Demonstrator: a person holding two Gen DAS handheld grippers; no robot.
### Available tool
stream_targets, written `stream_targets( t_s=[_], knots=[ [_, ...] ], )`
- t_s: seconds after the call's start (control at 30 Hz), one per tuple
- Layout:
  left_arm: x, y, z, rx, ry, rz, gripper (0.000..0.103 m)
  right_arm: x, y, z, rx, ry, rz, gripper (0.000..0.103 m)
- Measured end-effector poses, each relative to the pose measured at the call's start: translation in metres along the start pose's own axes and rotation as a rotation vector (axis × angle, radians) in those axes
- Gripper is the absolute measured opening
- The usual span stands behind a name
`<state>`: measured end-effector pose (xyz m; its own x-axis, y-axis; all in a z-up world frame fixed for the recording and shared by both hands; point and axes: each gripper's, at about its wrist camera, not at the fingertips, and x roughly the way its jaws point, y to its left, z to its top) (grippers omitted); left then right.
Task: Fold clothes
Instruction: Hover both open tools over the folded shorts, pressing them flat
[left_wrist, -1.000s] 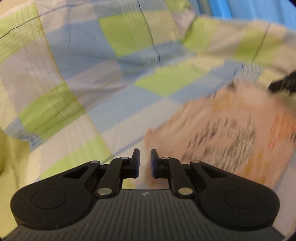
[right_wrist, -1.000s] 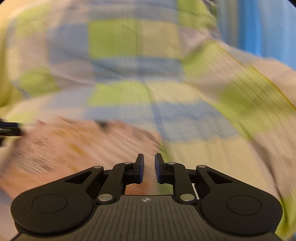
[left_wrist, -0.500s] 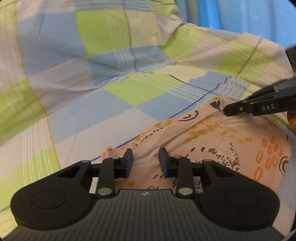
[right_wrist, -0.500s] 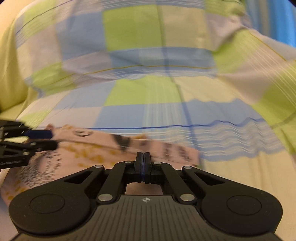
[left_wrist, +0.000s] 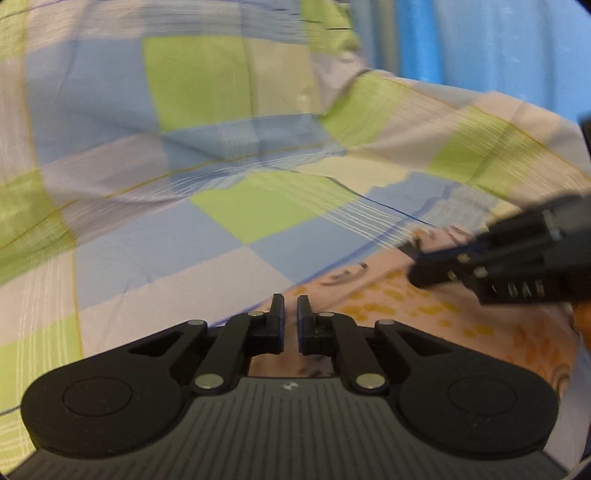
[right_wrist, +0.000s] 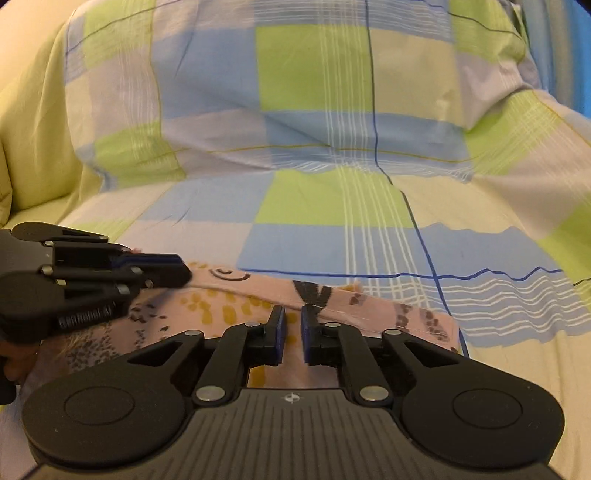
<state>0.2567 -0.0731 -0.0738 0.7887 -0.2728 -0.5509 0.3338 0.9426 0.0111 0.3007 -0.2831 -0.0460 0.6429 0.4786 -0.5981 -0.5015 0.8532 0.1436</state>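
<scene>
Right wrist view: both tongs, left (right_wrist: 177, 271) and right (right_wrist: 291, 336), sit slightly parted, holding nothing, over the pink cloth (right_wrist: 221, 314) lying sideways on the bed (right_wrist: 332, 203).

garment (right_wrist: 229, 314) on bedsheet (right_wrist: 332, 206) | left gripper (right_wrist: 177, 271) left of right gripper (right_wrist: 291, 317)

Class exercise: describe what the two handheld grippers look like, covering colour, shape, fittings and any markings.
Both the left gripper and right gripper are matte black plastic: a ribbed base, two round lobes, linkage arms with silver pins, and blue-lined jaws. The left one shows a coil spring underneath; the right one carries blurred pale lettering on its side.
</scene>
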Motion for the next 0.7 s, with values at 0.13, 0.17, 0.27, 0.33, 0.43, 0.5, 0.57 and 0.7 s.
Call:
stream_targets(
  t_s=[0.13,0.17,0.27,0.33,0.43,0.5,0.57,0.7],
  knots=[
    [0.011,0.022,-0.006,-0.073,0.053,0.046,0.002,0.0,-0.021,0.0,0.028,-0.033,-0.047,0.0],
    [0.01,0.025,-0.008,-0.073,0.048,0.039,0.002,0.0,-0.024,-0.001,0.029,-0.037,-0.06,0.0],
    [0.008,0.024,-0.008,-0.032,0.05,0.052,0.003,0.002,-0.033,-0.002,0.047,-0.046,-0.114,0.007],
    [0.007,0.021,-0.009,0.004,0.05,0.064,0.003,0.004,-0.046,-0.003,0.102,-0.018,-0.147,0.015],
    [0.004,0.02,-0.007,0.023,0.047,0.097,0.003,-0.005,-0.056,-0.008,0.115,-0.018,-0.218,0.009],
    [-0.003,0.021,-0.006,0.035,0.03,0.129,0.002,-0.019,-0.051,-0.005,0.091,-0.057,-0.23,0.015],
    [-0.016,0.02,-0.002,0.025,-0.017,0.102,0.002,-0.031,-0.044,-0.004,0.074,-0.091,-0.21,0.015],
    [-0.023,0.004,0.0,0.059,-0.038,-0.003,0.002,-0.026,-0.026,-0.006,0.067,-0.049,-0.114,0.014]
  ],
)
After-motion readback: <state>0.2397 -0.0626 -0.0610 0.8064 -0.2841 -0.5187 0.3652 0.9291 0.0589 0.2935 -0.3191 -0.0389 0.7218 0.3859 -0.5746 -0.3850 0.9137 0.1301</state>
